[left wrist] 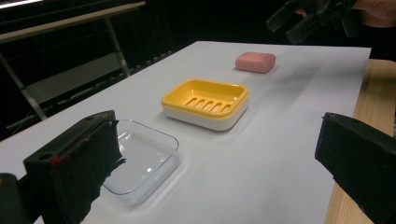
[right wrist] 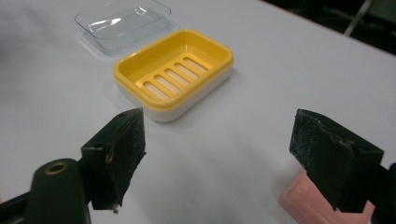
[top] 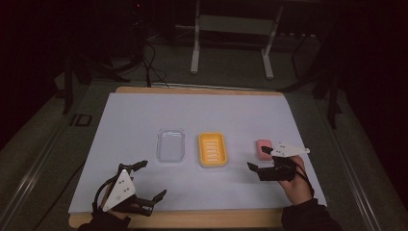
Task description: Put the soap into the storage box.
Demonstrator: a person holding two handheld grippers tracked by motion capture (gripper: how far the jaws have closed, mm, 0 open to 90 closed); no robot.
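Observation:
A pink soap bar (top: 263, 149) lies on the white sheet at the right. My right gripper (top: 258, 158) is open just in front of it, one jaw beside the bar. In the right gripper view the soap (right wrist: 301, 205) peeks out behind the right jaw of that gripper (right wrist: 226, 149), with nothing between the jaws. An empty yellow soap dish (top: 212, 149) (right wrist: 173, 70) sits mid-table, with a clear plastic lid (top: 171, 145) (right wrist: 121, 21) to its left. My left gripper (top: 153, 179) (left wrist: 219, 158) stands open near the front left, holding nothing and facing the lid (left wrist: 140, 161), the dish (left wrist: 205, 102) and the soap (left wrist: 255, 62).
The white sheet (top: 144, 115) covers a wooden table whose edge (top: 202, 219) shows at the front. Behind the table stand a metal frame's legs (top: 195, 53) and loose cables (top: 149, 57) on a dark floor. The right gripper (left wrist: 303, 18) appears far off in the left gripper view.

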